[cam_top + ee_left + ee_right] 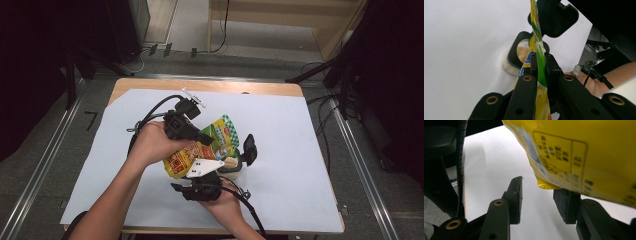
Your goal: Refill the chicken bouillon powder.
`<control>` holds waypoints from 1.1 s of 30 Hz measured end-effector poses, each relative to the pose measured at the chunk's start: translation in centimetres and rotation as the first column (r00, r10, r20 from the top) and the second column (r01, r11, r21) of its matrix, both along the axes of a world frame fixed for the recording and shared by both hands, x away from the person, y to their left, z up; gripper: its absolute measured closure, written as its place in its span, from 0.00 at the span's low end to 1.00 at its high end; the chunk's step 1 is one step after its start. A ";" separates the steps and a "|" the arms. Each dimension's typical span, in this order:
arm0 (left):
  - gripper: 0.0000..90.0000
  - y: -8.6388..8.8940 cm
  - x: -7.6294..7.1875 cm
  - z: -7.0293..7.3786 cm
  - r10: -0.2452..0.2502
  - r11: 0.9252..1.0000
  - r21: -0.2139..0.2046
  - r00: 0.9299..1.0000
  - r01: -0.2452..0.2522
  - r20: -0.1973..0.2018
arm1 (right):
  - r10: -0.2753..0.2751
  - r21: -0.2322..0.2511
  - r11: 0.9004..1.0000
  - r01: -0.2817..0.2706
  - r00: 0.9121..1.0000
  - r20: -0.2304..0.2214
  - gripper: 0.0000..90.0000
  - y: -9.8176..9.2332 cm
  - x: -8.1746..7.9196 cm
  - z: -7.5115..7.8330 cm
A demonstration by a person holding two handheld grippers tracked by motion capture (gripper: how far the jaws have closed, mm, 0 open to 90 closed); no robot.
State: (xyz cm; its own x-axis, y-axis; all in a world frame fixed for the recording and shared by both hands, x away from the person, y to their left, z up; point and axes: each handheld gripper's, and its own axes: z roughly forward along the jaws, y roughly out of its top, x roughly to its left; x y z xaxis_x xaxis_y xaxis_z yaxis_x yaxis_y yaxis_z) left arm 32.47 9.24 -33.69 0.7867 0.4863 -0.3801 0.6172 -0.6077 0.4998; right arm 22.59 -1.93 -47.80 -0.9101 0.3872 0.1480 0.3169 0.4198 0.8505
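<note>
Pouch: yellow and green, printed, tilted over my open jar
Left gripper: I've clamped the pouch
Right gripper: jaws apart, holding nothing

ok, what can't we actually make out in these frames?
- Printed text on the pouch: right gripper view, too close and blurred to read.
- Container with the crumbly filling: left gripper view, the pouch and the black lid cover its right part.
- Right gripper: high view, the grey plate and the pouch hide its jaws.
- Left gripper jaw tips: high view, too small; grip clear only up close.
</note>
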 end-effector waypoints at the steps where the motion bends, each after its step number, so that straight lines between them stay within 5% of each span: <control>1: 0.98 0.0 0.0 0.0 0.000 1.000 0.000 1.000 0.000 0.000 | 0.000 0.000 1.000 0.000 1.000 0.000 0.67 0.0 0.0 0.0; 33: 0.97 2.6 0.2 -1.2 0.011 1.000 -0.011 0.997 -0.011 -0.072 | -0.028 -0.058 0.998 0.026 0.999 -0.035 0.64 0.2 0.4 -1.4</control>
